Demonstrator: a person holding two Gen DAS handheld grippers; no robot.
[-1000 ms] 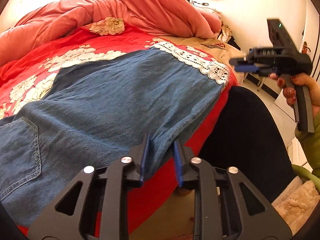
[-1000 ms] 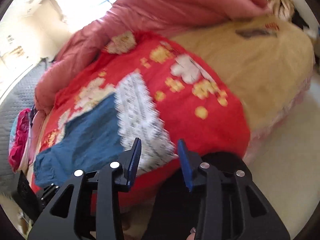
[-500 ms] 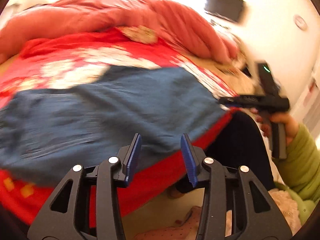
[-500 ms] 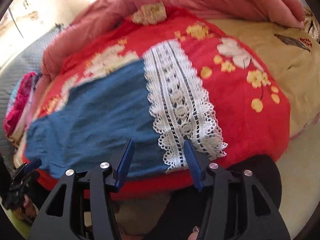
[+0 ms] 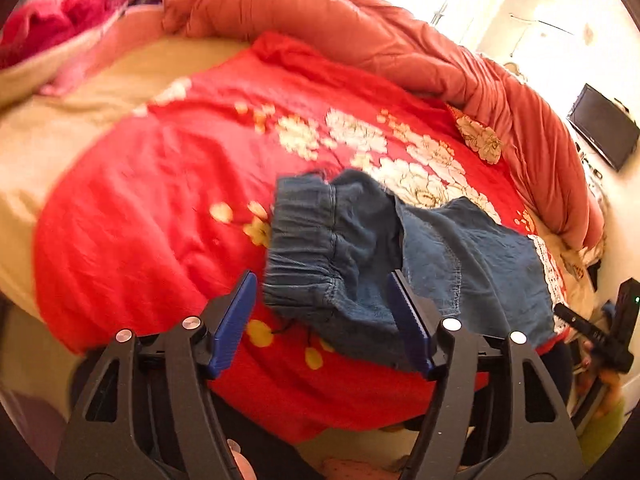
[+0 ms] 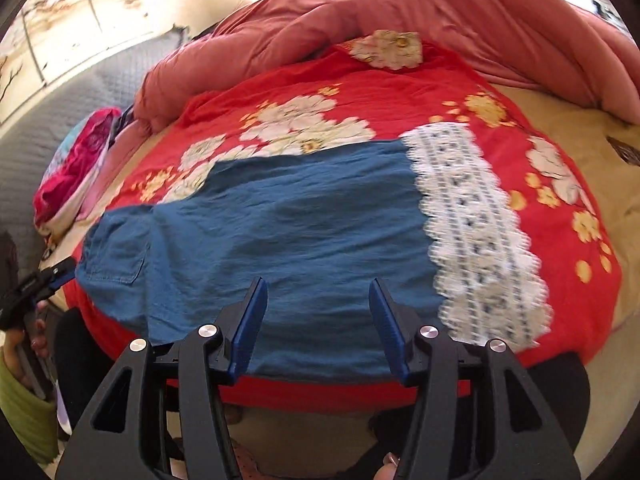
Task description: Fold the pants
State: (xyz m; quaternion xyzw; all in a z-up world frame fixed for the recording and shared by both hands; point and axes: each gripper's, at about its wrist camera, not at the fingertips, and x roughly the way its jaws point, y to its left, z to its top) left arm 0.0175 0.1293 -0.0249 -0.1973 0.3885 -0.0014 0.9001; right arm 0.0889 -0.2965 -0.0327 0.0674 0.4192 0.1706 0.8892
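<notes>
Red floral bedspread covered most of the bed, w/ a salmon quilt bunched along its far side. Blue denim pants lay flat on the bedspread near its front edge: lace hem toward the right, elastic waistband toward the left, back pocket beside the waistband.

Left tongs were spread wide, gripping nothing, jaws either side of the waistband corner but not touching it as far as I could tell. Right tongs also spread wide & empty, over the leg's near edge, just left of the lace.

Risks, prob.: thin denim lying flat, so a jaw could catch the bedspread along w/ the cloth & drag it. Grabbing only the top layer would let the legs slide apart & skew the fold. Waistband looked rumpled, might bunch.
</notes>
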